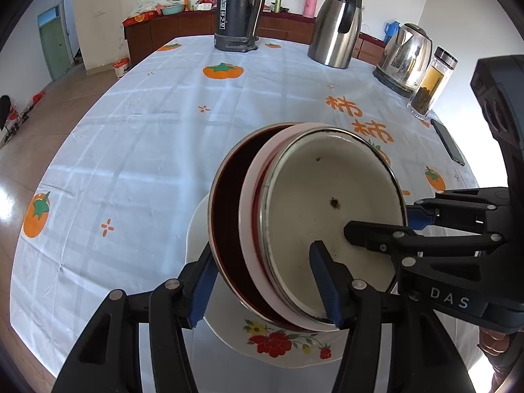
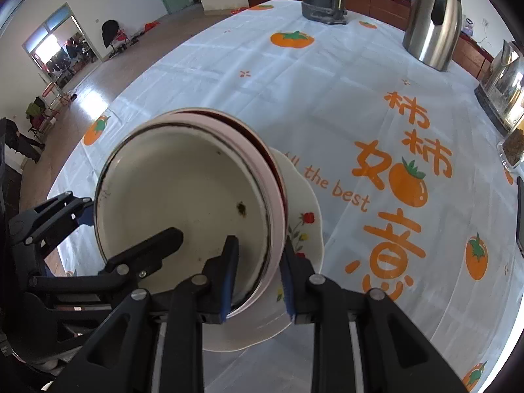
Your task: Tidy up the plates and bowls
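The nested bowl stack (image 1: 304, 226) consists of a cream enamel bowl (image 2: 183, 196) with a dark rim, seated inside a pink bowl (image 1: 252, 222), which sits in turn inside a dark red bowl (image 1: 229, 209). The stack is tilted, its openings turned toward both cameras, and it is positioned over a white floral plate (image 1: 278, 344) that lies on the persimmon-print tablecloth (image 1: 131, 131). Whether the stack's lower edge touches the plate cannot be determined. The left gripper (image 1: 267, 281) spans the near rim of all three bowls, one blue pad outside the red wall and the other inside the cream bowl; the jaws are closed onto the stack. The right gripper (image 2: 258, 275) pinches the opposite side in the same manner, one finger inside the cream bowl and one outside the pink wall. Judgement: the step in hand is seating the stack upright on the plate. Lower both grippers together, level the stack until its base is flat, and centre it on the plate before releasing either grip. Release one side at a time; a tilted release could let the inner bowls slide out. At the table's far edge stand a black thermos (image 1: 239, 9), a steel carafe (image 1: 337, 26) and an electric kettle (image 1: 404, 59), well apart from the work.
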`<state>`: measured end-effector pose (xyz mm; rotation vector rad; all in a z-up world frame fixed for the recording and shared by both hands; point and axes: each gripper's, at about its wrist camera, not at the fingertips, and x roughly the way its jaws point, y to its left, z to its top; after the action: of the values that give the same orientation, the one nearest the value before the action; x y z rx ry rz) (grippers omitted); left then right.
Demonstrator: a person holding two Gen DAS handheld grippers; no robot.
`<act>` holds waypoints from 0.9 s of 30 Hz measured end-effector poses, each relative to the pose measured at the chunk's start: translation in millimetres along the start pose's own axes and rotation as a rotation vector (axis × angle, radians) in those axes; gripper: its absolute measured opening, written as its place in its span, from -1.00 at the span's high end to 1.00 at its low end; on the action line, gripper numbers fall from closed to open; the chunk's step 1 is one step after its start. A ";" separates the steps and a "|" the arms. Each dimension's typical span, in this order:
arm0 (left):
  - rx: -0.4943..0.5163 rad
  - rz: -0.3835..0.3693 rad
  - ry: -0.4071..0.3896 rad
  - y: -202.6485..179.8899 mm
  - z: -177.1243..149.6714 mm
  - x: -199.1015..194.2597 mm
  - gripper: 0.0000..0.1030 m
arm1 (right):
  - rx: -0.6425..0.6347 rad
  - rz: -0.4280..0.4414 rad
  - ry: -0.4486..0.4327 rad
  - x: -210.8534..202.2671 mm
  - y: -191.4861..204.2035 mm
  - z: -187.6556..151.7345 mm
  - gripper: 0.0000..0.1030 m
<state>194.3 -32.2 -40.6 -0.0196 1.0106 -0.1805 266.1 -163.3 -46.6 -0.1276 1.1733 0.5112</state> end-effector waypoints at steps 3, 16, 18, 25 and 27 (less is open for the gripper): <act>-0.003 -0.002 -0.004 0.8 0.9 -0.8 -0.16 | 0.013 0.000 -0.032 -1.5 -2.6 0.3 0.44; -0.023 0.078 -0.222 4.5 -8.3 -60.4 -0.19 | 0.025 -0.181 -0.337 -77.0 9.7 -34.4 -0.41; -0.014 0.088 -0.295 -0.7 -13.4 -81.7 -0.24 | 0.044 -0.206 -0.431 -98.2 14.5 -46.8 -0.54; 0.003 0.065 -0.548 -17.8 -31.6 -154.6 -0.54 | 0.117 -0.364 -0.757 -175.8 33.4 -106.3 -0.74; 0.020 0.067 -0.619 -26.0 -37.9 -172.4 -0.70 | 0.119 -0.383 -0.807 -188.6 38.6 -115.1 -0.80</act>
<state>69.4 -27.8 86.6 -0.0219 0.3915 -0.1112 97.1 -230.0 84.9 -0.0317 0.3680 0.1166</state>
